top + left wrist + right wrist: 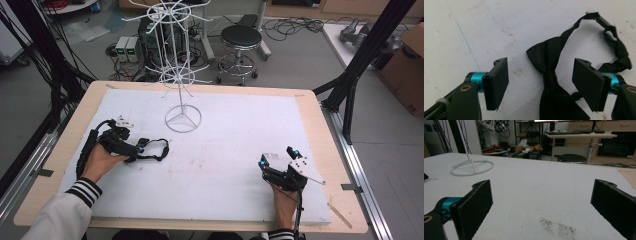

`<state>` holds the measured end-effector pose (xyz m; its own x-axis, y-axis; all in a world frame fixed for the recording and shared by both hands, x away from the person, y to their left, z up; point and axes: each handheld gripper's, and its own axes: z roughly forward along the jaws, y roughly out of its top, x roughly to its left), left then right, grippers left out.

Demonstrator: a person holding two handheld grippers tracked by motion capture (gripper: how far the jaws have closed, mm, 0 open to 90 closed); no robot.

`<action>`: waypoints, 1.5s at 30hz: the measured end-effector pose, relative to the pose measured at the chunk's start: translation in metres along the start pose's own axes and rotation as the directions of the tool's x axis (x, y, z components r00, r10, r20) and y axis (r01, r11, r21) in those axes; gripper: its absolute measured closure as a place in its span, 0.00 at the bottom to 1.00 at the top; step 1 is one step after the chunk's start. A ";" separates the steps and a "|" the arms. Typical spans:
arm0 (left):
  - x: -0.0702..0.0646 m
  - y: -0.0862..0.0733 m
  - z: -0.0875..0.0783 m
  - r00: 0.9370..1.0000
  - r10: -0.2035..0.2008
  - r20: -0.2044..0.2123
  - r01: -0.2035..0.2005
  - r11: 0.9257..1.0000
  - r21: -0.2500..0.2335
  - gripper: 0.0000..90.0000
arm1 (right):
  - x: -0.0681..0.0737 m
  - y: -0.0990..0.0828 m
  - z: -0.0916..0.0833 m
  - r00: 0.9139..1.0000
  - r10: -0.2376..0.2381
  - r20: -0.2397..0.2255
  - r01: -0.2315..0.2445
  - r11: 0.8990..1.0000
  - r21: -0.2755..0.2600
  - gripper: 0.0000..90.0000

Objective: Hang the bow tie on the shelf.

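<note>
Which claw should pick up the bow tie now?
Left. The left claw already straddles the black bow tie at its knot, jaws apart. The right claw rests far across the table, open over bare white mat.

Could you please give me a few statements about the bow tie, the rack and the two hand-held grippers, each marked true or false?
1. A black bow tie lies on the white table cover. True.
2. The left hand-held gripper is clamped on the bow tie. False: its jaws stand either side of the knot without touching it.
3. The right hand-held gripper holds a strap. False: its jaws are open with nothing between them.
4. The white wire rack stands upright. True.
5. The bow tie hangs from the rack. False: it lies on the cover.
</note>
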<state>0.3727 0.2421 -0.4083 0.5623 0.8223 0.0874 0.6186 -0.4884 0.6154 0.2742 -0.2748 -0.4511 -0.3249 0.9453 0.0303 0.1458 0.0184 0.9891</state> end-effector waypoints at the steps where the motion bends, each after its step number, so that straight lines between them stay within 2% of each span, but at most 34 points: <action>1: 0.001 0.000 0.001 1.000 -0.002 0.003 0.002 1.000 0.011 0.36 | 0.000 0.000 0.000 1.000 -0.001 0.000 0.001 1.000 0.000 0.03; 4: 0.001 -0.001 0.005 1.000 -0.004 0.013 0.004 0.999 0.037 0.42 | 0.000 0.000 0.000 1.000 0.002 -0.001 -0.002 1.000 0.000 0.03; 7: 0.001 -0.001 0.007 1.000 -0.007 0.007 0.007 0.999 0.043 0.44 | 0.000 0.000 0.000 1.000 0.010 -0.001 -0.010 1.000 0.002 0.03; 12: -0.001 -0.001 0.011 1.000 0.000 0.025 -0.002 0.998 0.068 0.51 | 0.000 0.000 0.000 1.000 0.010 -0.002 -0.010 1.000 0.002 0.03; 14: -0.002 0.000 0.012 1.000 0.003 0.030 -0.005 0.997 0.076 0.57 | 0.000 0.000 -0.001 1.000 0.011 -0.001 -0.011 1.000 0.002 0.03; 17: -0.004 0.000 0.014 0.999 0.005 0.041 -0.009 0.996 0.086 0.61 | 0.000 0.000 0.000 1.000 0.009 -0.002 -0.009 1.000 0.000 0.03; 18: -0.004 0.000 0.014 0.999 0.010 0.043 -0.014 0.996 0.091 0.65 | 0.000 0.000 -0.001 1.000 0.012 -0.002 -0.012 1.000 0.003 0.03; 26: -0.008 0.001 0.015 0.998 0.005 0.066 -0.011 0.996 0.089 0.80 | 0.000 0.000 -0.001 1.000 0.013 0.000 -0.013 1.000 0.000 0.03; 31: -0.010 0.001 0.014 0.998 0.016 0.057 -0.022 0.995 0.097 0.83 | 0.000 0.000 -0.001 1.000 0.012 0.000 -0.012 1.000 0.001 0.03; 36: -0.009 0.002 0.009 0.998 0.022 0.053 -0.025 0.997 0.072 0.83 | 0.000 0.000 -0.001 1.000 0.012 0.001 -0.012 1.000 0.001 0.03; 40: -0.007 0.001 -0.002 0.998 0.012 0.056 -0.013 1.000 0.015 0.83 | 0.000 0.000 -0.001 1.000 0.012 0.002 -0.012 1.000 0.002 0.03; 45: -0.005 -0.001 -0.015 0.998 0.011 0.054 -0.008 0.999 -0.045 0.84 | 0.000 0.000 0.000 1.000 0.002 0.004 -0.002 1.000 0.000 0.03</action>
<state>0.3609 0.2435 -0.3977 0.5979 0.7999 0.0515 0.5883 -0.4815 0.6496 0.2738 -0.2746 -0.4512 -0.3207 0.9467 0.0313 0.1464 0.0169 0.9891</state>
